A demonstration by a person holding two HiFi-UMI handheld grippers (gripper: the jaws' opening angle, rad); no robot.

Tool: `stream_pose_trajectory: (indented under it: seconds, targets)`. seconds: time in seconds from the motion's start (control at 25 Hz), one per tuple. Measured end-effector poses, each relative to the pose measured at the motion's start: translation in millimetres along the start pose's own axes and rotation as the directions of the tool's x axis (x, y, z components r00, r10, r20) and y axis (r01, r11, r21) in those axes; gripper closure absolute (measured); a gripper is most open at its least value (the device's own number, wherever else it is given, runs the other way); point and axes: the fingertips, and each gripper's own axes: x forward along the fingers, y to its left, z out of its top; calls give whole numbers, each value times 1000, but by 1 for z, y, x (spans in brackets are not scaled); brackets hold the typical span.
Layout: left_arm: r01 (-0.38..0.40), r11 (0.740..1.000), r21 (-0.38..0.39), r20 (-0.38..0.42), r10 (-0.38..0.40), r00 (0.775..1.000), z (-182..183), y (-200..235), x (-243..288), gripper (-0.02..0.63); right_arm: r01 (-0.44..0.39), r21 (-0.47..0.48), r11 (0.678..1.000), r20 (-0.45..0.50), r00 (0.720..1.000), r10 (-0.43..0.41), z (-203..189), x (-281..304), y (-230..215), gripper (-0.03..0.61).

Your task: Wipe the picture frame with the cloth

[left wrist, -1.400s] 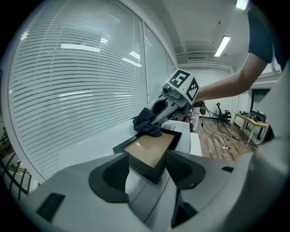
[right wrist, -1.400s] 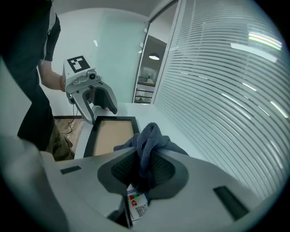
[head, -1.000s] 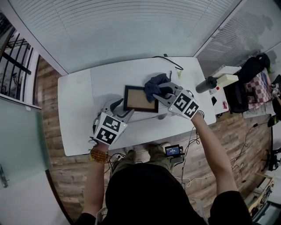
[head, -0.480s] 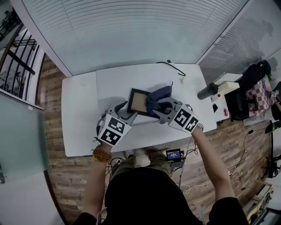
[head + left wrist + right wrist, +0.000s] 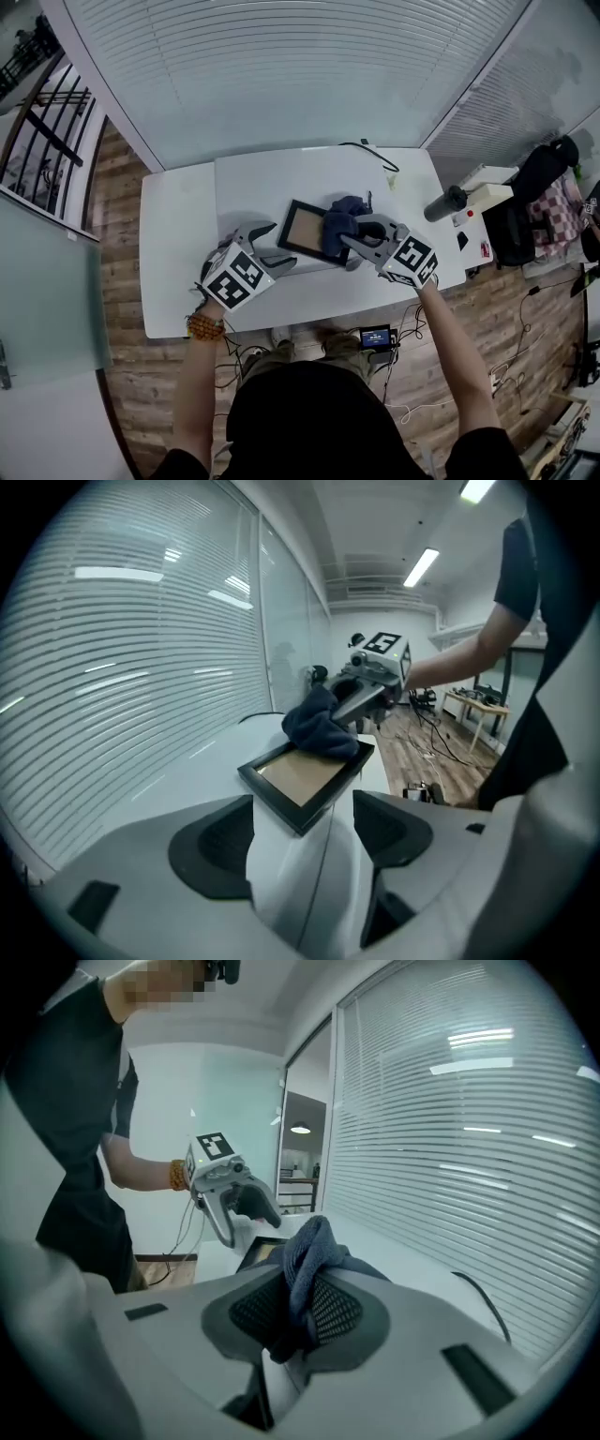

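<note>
The cloth [image 5: 343, 217], pinched in the right gripper's [image 5: 354, 236] closed jaws, is best swept lightly across the frame [image 5: 306, 231], which is laid flat on the table [image 5: 178, 246] with its corner ungripped between the left gripper's [image 5: 277, 246] spread, just-opened jaws.

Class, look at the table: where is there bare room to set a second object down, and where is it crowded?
Free: the table's left end, between its edge and the picture frame, and the back strip between the frame and the black cable. Crowded: the middle, round the frame and the cloth.
</note>
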Motion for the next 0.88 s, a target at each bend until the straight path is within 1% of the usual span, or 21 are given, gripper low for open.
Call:
stream_pose_trajectory:
  seconds: [0.04, 0.12, 0.2, 0.28, 0.32, 0.4, 0.52, 0.6, 0.64, 0.76, 0.88]
  targets:
    - [14, 1000, 26, -28, -14, 1000, -4, 0, -1, 284, 14, -1, 1000, -17, 1000, -14, -1, 3, -6, 531]
    - [15, 999, 37, -53, -13, 998, -7, 4, -1, 282, 14, 3, 1000, -43, 999, -14, -2, 15, -12, 531]
    - [4, 999, 32, -47, -3, 999, -6, 9, 0, 282, -2, 23, 1000, -46, 999, 3, 0, 30, -13, 531]
    - [19, 1000, -11, -22, -19, 1000, -5, 9, 1, 282, -24, 29, 999, -51, 998, 25, 6, 46, -13, 531]
    - [22, 999, -44, -2, -22, 1000, -5, 10, 2, 282, -38, 20, 999, -61, 997, 39, 10, 53, -12, 531]
    - [-7, 996, -85, 30, 10, 999, -5, 15, 4, 282, -71, -24, 997, -91, 994, 69, 16, 67, -10, 531]
    - [-56, 996, -62, 28, 58, 998, -6, 14, 3, 284, -99, -104, 990, -108, 990, 88, 27, 68, -8, 531]
    - [-73, 996, -42, 16, 73, 997, -7, 16, 2, 284, -84, -133, 988, -102, 992, 71, 35, 53, -21, 531]
    - [-80, 996, -45, 19, 81, 997, -8, 18, 0, 284, -75, -144, 987, -112, 992, 59, 36, 45, -29, 531]
    - [-96, 992, -83, 33, 99, 995, -11, 26, -6, 284, -82, -171, 982, -189, 981, 49, 28, 32, -51, 531]
    - [-98, 988, -120, 40, 103, 994, -17, 31, -9, 284, -124, -183, 975, -264, 962, 73, 17, 42, -52, 531]
